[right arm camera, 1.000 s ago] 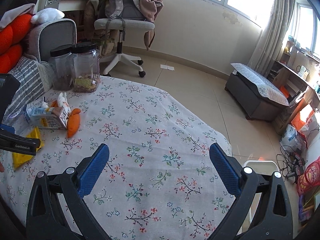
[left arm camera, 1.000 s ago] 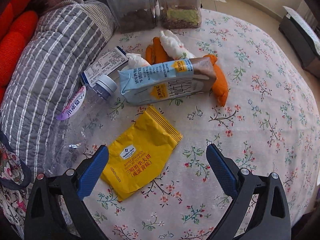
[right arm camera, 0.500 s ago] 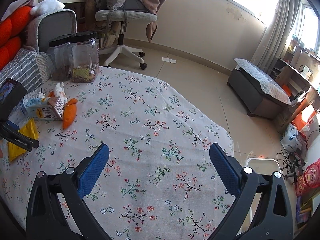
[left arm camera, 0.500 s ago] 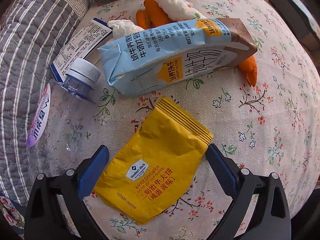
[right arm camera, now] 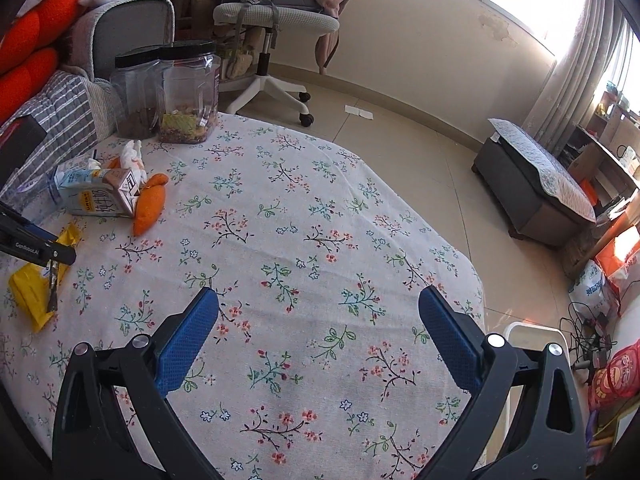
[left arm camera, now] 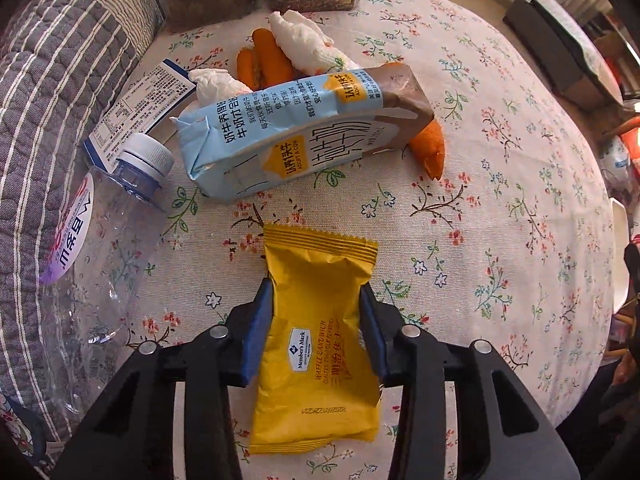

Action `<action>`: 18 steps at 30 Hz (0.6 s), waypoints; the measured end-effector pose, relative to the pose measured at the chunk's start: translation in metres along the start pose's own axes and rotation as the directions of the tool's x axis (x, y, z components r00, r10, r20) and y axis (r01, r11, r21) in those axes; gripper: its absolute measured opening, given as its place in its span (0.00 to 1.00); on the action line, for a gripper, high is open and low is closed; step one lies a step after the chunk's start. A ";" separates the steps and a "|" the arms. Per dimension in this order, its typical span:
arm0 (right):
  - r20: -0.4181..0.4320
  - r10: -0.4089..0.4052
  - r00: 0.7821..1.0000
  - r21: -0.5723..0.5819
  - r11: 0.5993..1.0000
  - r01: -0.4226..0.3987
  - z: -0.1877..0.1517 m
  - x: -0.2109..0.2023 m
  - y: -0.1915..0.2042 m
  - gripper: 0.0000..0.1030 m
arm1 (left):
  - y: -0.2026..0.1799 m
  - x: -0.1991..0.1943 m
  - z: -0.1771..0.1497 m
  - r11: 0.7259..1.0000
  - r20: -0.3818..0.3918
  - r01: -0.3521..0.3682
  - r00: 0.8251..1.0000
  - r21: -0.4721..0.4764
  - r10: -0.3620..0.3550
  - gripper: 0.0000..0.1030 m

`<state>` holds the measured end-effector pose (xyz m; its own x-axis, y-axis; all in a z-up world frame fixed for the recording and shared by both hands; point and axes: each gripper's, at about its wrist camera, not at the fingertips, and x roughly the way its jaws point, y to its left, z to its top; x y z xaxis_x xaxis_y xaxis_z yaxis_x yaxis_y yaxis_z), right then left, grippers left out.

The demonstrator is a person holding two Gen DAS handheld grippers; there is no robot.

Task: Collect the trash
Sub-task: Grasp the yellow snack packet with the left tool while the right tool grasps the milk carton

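My left gripper is shut on a yellow snack wrapper, its blue pads pressing both sides just above the floral tablecloth. Beyond it lie a light-blue milk carton, an empty plastic bottle, white crumpled tissues, orange peels and a printed box. My right gripper is open and empty over the middle of the table. The wrapper and the left gripper also show at the far left of the right wrist view.
Two lidded plastic jars stand at the table's far edge. A striped grey cushion borders the table's left side. A white bin sits on the floor past the right edge. An office chair and a grey bench stand farther off.
My left gripper moved forward and down over the yellow wrapper and closed on it. My right gripper shifted slightly and stayed open.
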<state>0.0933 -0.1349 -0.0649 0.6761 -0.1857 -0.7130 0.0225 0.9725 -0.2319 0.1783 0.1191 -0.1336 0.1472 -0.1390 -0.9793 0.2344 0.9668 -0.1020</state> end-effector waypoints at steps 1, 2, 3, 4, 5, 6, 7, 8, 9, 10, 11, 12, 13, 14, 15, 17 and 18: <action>0.000 0.022 1.000 -0.010 1.000 -0.022 0.003 0.001 0.003 0.93 | -0.001 -0.006 -0.002 1.000 0.017 0.011 1.000 -0.007 -0.010 0.32; 0.003 0.051 0.999 -0.021 0.998 -0.050 0.006 0.002 0.006 0.93 | -0.001 -0.014 -0.004 1.000 0.038 0.015 0.999 -0.012 -0.015 0.32; 0.011 0.081 0.997 -0.037 0.996 -0.081 0.010 0.002 0.011 0.93 | -0.003 -0.022 -0.008 1.000 0.064 0.012 0.998 -0.013 -0.011 0.31; 0.019 0.113 0.993 -0.059 0.992 -0.112 0.015 0.002 0.017 0.93 | -0.004 -0.029 -0.010 1.000 0.090 0.008 0.996 -0.014 -0.006 0.31; 0.027 0.142 0.990 -0.084 0.987 -0.139 0.020 0.003 0.025 0.93 | -0.005 -0.036 -0.012 1.000 0.112 0.005 0.994 -0.016 -0.004 0.31; 0.032 0.172 0.985 -0.108 0.980 -0.168 0.026 0.004 0.033 0.93 | -0.005 -0.043 -0.014 1.000 0.130 0.005 0.992 -0.019 -0.002 0.30; 0.037 0.204 0.978 -0.134 0.971 -0.198 0.033 0.007 0.043 0.93 | -0.004 -0.048 -0.016 1.000 0.146 -0.002 0.989 -0.023 0.005 0.30; 0.043 0.234 0.971 -0.166 0.960 -0.224 0.040 0.009 0.054 0.93 | -0.001 -0.053 -0.015 1.000 0.161 -0.009 0.987 -0.027 0.014 0.29; 0.049 0.263 0.964 -0.205 0.947 -0.248 0.047 0.010 0.065 0.93 | 0.007 -0.058 -0.015 0.999 0.172 -0.011 0.985 -0.035 0.016 0.29; 0.045 0.293 0.955 -0.253 0.928 -0.273 0.054 0.012 0.078 0.93 | 0.013 -0.062 -0.015 0.999 0.183 -0.015 0.983 -0.041 0.023 0.29; 0.035 0.314 0.949 -0.303 0.908 -0.289 0.061 0.015 0.091 0.93 | 0.016 -0.065 -0.014 0.999 0.193 -0.022 0.981 -0.049 0.031 0.29; 0.020 0.332 0.943 -0.354 0.884 -0.304 0.067 0.019 0.104 0.93 | 0.021 -0.069 -0.012 0.998 0.200 -0.025 0.979 -0.059 0.037 0.29; 0.002 0.350 0.937 -0.403 0.858 -0.320 0.072 0.023 0.116 0.93 | 0.026 -0.072 -0.011 0.997 0.204 -0.028 0.978 -0.068 0.042 0.29; -0.017 0.363 0.932 -0.446 0.831 -0.332 0.076 0.028 0.128 0.92 | 0.032 -0.072 -0.013 0.996 0.205 -0.032 0.978 -0.078 0.048 0.29; -0.040 0.376 0.926 -0.484 0.803 -0.347 0.081 0.033 0.139 0.89 | 0.037 -0.074 -0.015 0.995 0.203 -0.036 0.978 -0.090 0.054 0.29; -0.091 0.403 0.911 -0.543 0.746 -0.385 0.089 0.042 0.158 0.85 | 0.047 -0.077 -0.019 0.993 0.204 -0.036 0.977 -0.114 0.059 0.29; -0.113 0.413 0.904 -0.567 0.720 -0.399 0.093 0.046 0.168 0.85 | 0.042 -0.073 -0.018 0.992 0.206 -0.032 0.977 -0.124 0.057 0.29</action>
<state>0.1961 0.0329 -0.0752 0.5376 0.2176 -0.8147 -0.6714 0.6949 -0.2574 0.1606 0.1739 -0.0696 0.3555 -0.1246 -0.9263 0.1089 0.9898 -0.0914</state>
